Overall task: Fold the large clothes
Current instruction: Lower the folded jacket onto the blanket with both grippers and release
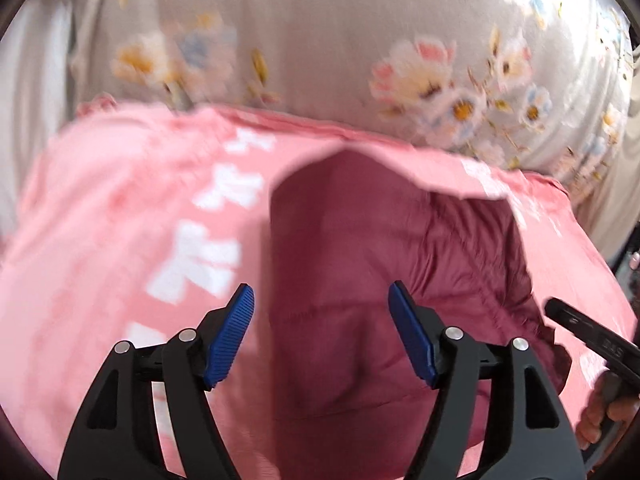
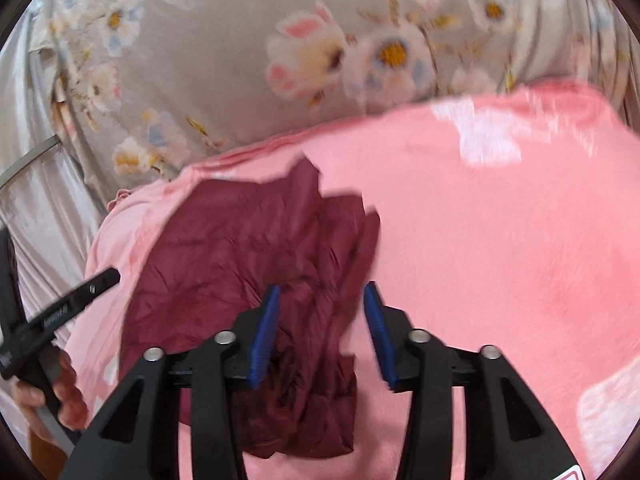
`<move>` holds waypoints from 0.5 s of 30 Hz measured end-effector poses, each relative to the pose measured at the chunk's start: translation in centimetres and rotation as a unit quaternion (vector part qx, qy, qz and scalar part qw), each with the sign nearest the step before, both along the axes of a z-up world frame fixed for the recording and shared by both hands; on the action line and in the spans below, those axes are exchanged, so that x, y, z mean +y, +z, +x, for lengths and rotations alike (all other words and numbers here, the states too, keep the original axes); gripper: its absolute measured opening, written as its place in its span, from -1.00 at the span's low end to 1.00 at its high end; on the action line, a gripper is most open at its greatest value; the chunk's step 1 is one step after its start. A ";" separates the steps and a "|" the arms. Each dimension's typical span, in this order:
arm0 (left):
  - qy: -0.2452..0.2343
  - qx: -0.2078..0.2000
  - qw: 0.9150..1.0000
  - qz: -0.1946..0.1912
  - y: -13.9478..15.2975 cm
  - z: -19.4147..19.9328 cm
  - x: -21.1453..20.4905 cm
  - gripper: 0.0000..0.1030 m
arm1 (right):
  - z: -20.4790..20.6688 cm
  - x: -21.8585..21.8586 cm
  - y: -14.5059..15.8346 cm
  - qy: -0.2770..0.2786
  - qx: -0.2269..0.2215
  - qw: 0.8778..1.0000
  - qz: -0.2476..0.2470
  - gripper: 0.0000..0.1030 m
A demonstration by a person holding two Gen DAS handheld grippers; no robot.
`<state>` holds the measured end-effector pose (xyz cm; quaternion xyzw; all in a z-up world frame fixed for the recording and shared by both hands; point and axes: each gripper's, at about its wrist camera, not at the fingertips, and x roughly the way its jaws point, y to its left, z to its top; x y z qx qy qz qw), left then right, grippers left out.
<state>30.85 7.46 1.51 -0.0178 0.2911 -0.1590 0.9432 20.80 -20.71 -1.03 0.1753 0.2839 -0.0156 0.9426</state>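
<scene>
Maroon garment (image 1: 384,264), crumpled and creased, lies on a pink blanket (image 1: 120,240) printed with white shapes, which covers the near part of a bed; beyond the blanket's far edge runs a grey floral sheet (image 1: 320,40) with white, pink and yellow blossoms. In the left wrist view the garment sits toward the blanket's right side, with the pink cloth wide open to its left and a narrower pink strip to its right. The left gripper (image 1: 321,336) hangs above the garment's near left part, its blue pads (image 1: 230,340) spread well apart and gripping nothing; the garment's left edge shows just inside the left pad. At that view's right edge the black body of the other tool and a few fingers of the hand holding it show, blurred.

In the right wrist view the left hand (image 2: 48,396) and its black tool sit at the left edge, off the blanket's side. The garment (image 2: 224,264) lies on the blanket's left part, with broad pink cloth (image 2: 500,240) stretching rightward. The right gripper (image 2: 320,332) hovers over the garment's near right edge, jaws parted with a moderate gap, nothing pinched between the blue pads (image 2: 264,340). The floral sheet (image 2: 208,60) fills the far side.
</scene>
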 end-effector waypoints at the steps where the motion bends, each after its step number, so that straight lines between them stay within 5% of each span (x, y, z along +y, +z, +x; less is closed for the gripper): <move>1: 0.014 -0.006 1.000 0.009 1.3 0.0 -0.3 0.31 | 0.3 0.6 0.7 0.003 -0.004 1.000 -0.010 -0.47; 6: 0.050 0.000 0.998 0.034 3.0 1.6 -3.3 0.39 | 3.7 4.3 1.8 0.009 -0.003 0.997 -0.071 -0.69; 15: 0.067 0.056 0.994 0.059 -2.9 5.1 -5.3 0.42 | 6.9 3.7 -3.7 -0.017 0.052 0.995 -0.084 -0.93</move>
